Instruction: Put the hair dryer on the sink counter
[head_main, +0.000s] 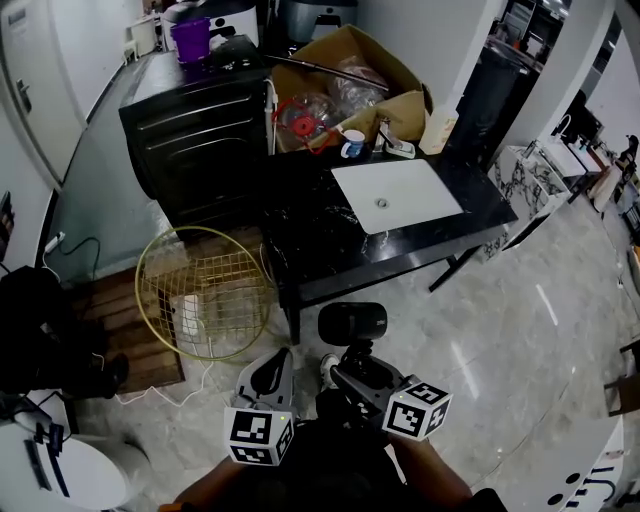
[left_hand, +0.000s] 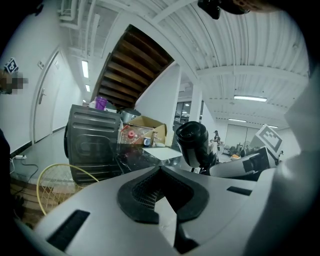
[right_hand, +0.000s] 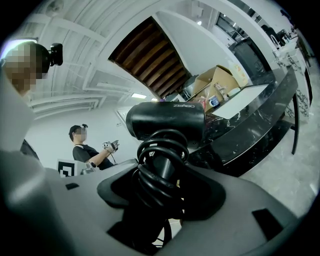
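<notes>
The right tool (head_main: 348, 368) is clamped on the dryer (head_main: 352, 322), its jaws spread wide round the handle, where the cord (right_hand: 161, 167) is coiled in several turns. The dryer is in the air above the floor, barrel up, at 6 o'clock of the desk (head_main: 400, 252) and well apart from it. The left tool (head_main: 270, 372) rides just beside at 9 o'clock of the right one, jaws together on nothing

The white sink (head_main: 397, 195) is set in the desk top. A box (head_main: 385, 75) and small clutter crowd the 12 o'clock edge, while the 6 o'clock strip and the patch at 9 o'clock of the sink look bare

The dryer looks like a stiff plastic shell, fairly light but top-heavy, with the barrel's weight above the grip, so it may tip forward. The shell looks smooth and likely slippery. The coiled cord adds friction, yet it is springy and could shift or unwind under the pads. The handle just below the barrel seems the best hold, and laying it on its side should stop it rolling
</notes>
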